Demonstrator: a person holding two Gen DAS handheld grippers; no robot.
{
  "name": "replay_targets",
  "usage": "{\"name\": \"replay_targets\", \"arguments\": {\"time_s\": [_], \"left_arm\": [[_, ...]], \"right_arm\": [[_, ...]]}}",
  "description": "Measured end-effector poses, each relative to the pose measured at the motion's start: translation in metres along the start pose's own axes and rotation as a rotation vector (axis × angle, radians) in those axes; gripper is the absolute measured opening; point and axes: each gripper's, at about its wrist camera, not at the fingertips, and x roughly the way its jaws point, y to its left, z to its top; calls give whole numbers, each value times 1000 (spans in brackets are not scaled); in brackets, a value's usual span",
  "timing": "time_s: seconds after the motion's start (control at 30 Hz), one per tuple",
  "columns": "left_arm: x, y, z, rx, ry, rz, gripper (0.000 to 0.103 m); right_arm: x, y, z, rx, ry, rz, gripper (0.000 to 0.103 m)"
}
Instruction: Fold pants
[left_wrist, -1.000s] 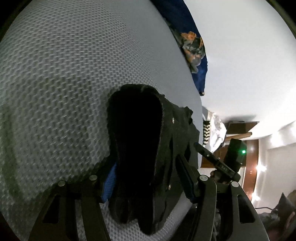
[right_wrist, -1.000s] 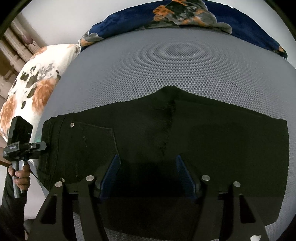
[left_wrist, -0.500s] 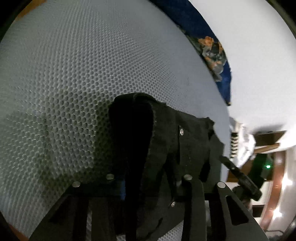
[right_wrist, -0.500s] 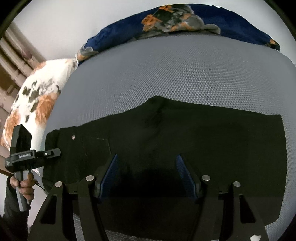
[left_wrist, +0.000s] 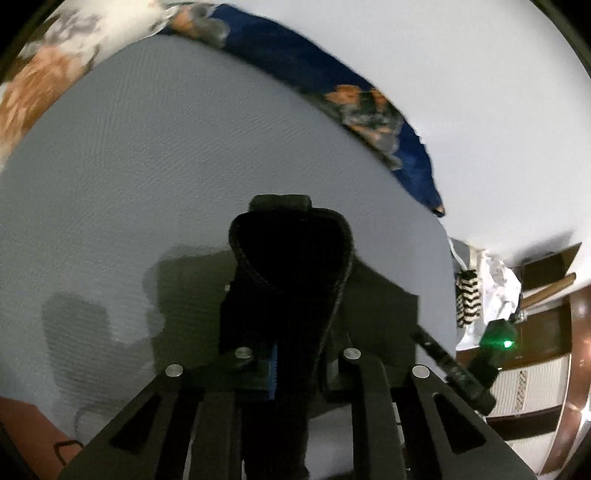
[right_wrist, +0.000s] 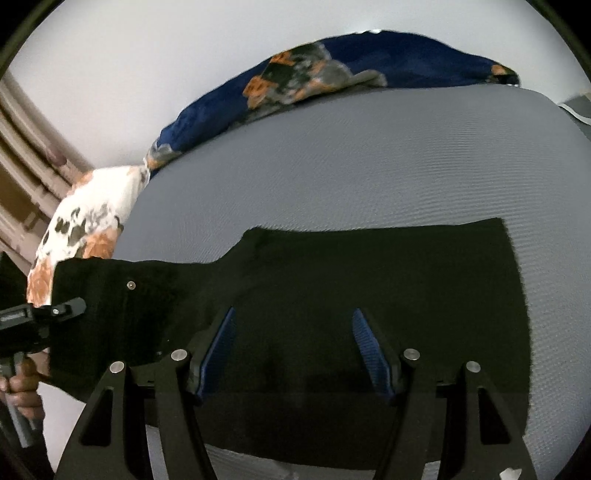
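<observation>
Black pants (right_wrist: 369, 280) lie across a grey mesh bed surface (right_wrist: 351, 155). The leg end lies flat at the right; the waist end at the left is lifted off the surface. My left gripper (left_wrist: 295, 365) is shut on the waistband (left_wrist: 291, 266), which stands up as a dark loop in the left wrist view. It shows in the right wrist view at the left edge (right_wrist: 48, 314). My right gripper (right_wrist: 295, 347) is open just above the middle of the pants, its blue pads (right_wrist: 369, 343) apart and holding nothing.
A dark blue floral blanket (right_wrist: 314, 81) lies along the far side of the bed against the white wall. A white and orange floral pillow (right_wrist: 85, 225) sits at the left end. Wooden furniture and a heap of cloth (left_wrist: 495, 288) stand beyond the right edge in the left wrist view.
My left gripper closed on the waistband and lifted it up and away from the surface. My right gripper stayed open and drew back slightly over the pants.
</observation>
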Motion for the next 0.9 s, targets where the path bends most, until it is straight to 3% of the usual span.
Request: {"name": "replay_targets", "arguments": {"time_s": [0.3,0.53,0.73,0.9], "left_arm": [[46,-101,7,83,32,-8,16],[100,-169,2,188,42,45,16],[155,-201,-16,244,101,83,16],[191,-199,-27,255,151,118,16]], "right_arm": [[-33,-59,1,83,-76,0,63],[-40,-106,-11,181,-93,-9,64],[-41,-133,-14,237,-125,-11,64],[-39,-147,-14,259,-138,-18,64]]}}
